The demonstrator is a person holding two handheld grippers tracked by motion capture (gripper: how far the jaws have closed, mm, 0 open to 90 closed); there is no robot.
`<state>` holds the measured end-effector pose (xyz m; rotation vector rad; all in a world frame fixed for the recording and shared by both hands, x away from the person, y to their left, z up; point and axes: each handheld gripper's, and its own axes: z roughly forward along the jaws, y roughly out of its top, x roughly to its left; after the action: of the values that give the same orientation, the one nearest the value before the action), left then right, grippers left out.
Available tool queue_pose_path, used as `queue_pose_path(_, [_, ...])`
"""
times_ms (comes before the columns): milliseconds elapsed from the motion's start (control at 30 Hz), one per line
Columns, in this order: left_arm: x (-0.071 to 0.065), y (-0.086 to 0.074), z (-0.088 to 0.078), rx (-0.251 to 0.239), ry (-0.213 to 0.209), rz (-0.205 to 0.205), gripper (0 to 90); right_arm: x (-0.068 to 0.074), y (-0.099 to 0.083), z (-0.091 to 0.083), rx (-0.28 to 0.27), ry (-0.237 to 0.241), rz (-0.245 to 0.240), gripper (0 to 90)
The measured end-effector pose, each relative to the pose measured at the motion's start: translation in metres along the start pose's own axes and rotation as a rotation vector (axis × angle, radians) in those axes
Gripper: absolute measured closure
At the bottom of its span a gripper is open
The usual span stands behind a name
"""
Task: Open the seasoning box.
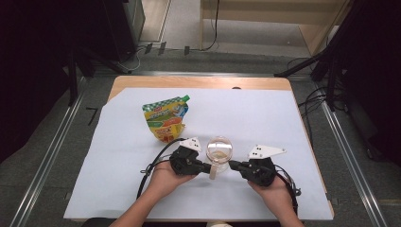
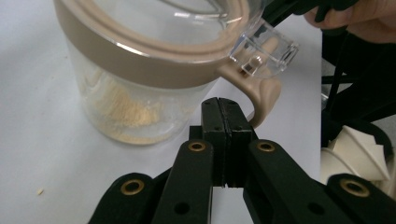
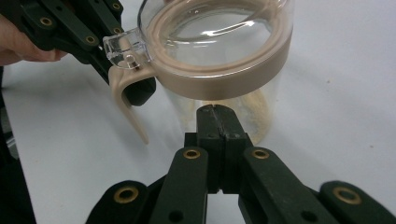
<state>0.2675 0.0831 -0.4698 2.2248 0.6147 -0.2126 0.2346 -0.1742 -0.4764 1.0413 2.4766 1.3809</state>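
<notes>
Right now the clear round jar with a tan band round its rim and a clear lid (image 1: 219, 150) stands upright on the white sheet covering the table (image 1: 265, 118), toward the near side and about midway across, with a thin layer of pale yellowish powder at its bottom. The left gripper (image 1: 208, 168) has its jaws pressed flat together with nothing between them, the tips sitting just beside the curved tan latch handle (image 2: 261, 95) that hangs down from the clear hinge block (image 2: 264, 49); whether they touch it I cannot tell. The right gripper (image 1: 232, 164) is likewise closed up tight and empty, its tip close against the jar's clear wall below the band. I'd judge the jar light, nearly empty, and rigid, but its wall looks smooth and slick, so closed tips could easily skate off or nudge it along the sheet. The tan band or the latch handle looks the surest place to take hold; the latch probably wants one claw steadying the body. A green, yellow and orange spouted pouch (image 1: 166, 118) stands well apart, farther back on the left. Open sheet lies on all sides of the jar, most of it on the right, though the near table edge is not far behind the hands.
</notes>
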Motion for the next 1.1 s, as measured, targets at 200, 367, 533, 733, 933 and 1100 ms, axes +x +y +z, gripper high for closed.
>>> queue_pose_path(200, [-0.003,0.003,0.003,0.005,0.0,0.01,90.0,0.0,-0.001,0.0,-0.012,-0.023,-0.001,90.0])
queue_pose_path(367, [-0.006,0.006,0.009,0.008,-0.013,0.012,90.0,-0.003,0.0,0.005,-0.033,-0.045,0.011,90.0])
queue_pose_path(533, [-0.005,0.01,0.013,0.005,-0.023,0.001,90.0,-0.008,0.001,0.011,-0.028,-0.051,0.019,90.0])
queue_pose_path(733, [-0.006,0.008,0.007,0.02,-0.023,0.024,88.9,-0.007,0.0,-0.001,-0.061,-0.038,0.049,90.0])
queue_pose_path(933, [-0.006,0.004,-0.001,0.023,-0.029,0.019,84.8,0.004,-0.005,-0.012,-0.053,-0.022,0.037,90.0])
queue_pose_path(1100, [0.0,0.001,-0.008,0.03,-0.029,0.0,80.7,0.018,-0.009,-0.017,-0.038,-0.008,0.025,90.0])
